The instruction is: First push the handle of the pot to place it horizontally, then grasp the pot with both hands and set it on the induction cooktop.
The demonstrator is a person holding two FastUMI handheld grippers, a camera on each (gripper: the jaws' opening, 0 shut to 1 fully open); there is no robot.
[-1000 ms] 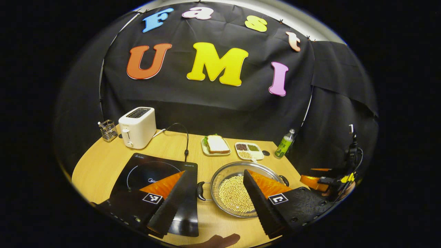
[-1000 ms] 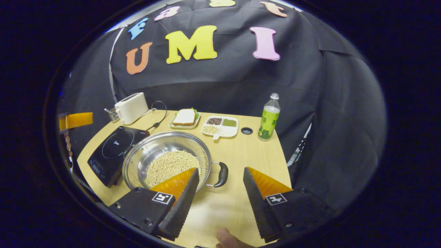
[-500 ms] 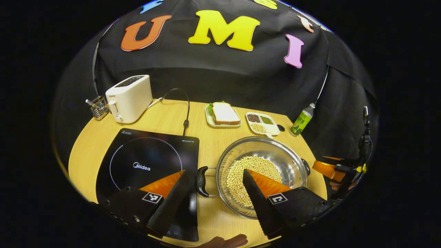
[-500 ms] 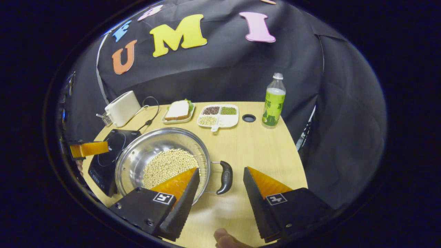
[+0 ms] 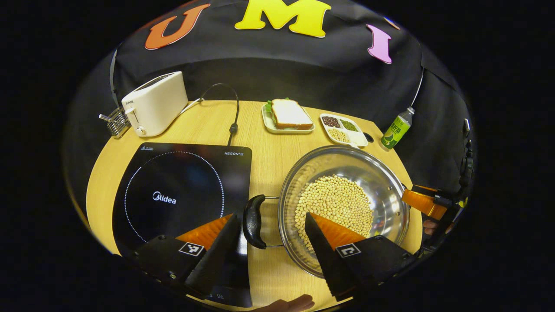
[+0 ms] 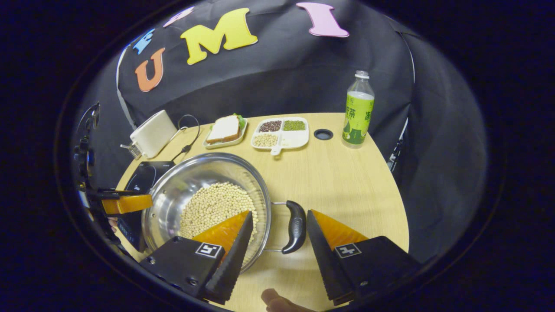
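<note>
A steel pot (image 5: 377, 186) holding pale beans (image 5: 334, 201) stands on the wooden table, right of the black induction cooktop (image 5: 182, 190). Its two black handles point left and right. My left gripper (image 5: 271, 215) is open, with the left handle (image 5: 253, 221) between its fingers, close to the left one. In the right gripper view the pot (image 6: 190, 177) lies to the left. My right gripper (image 6: 279, 212) is open around the right handle (image 6: 296, 225), which sits near its right finger. Each gripper also appears beyond the pot in the other's view: right (image 5: 427, 203), left (image 6: 125, 203).
At the back of the table stand a white toaster (image 5: 154, 104) with its cable, a wire rack (image 5: 113, 123), a sandwich plate (image 5: 288, 115), a divided dish (image 5: 344, 129) of grains and a green bottle (image 5: 396, 128). The round table's edge curves close behind the right gripper.
Both grippers have come forward and down toward the pot. Each handle now lies between a gripper's open fingers. The pot has not moved.
</note>
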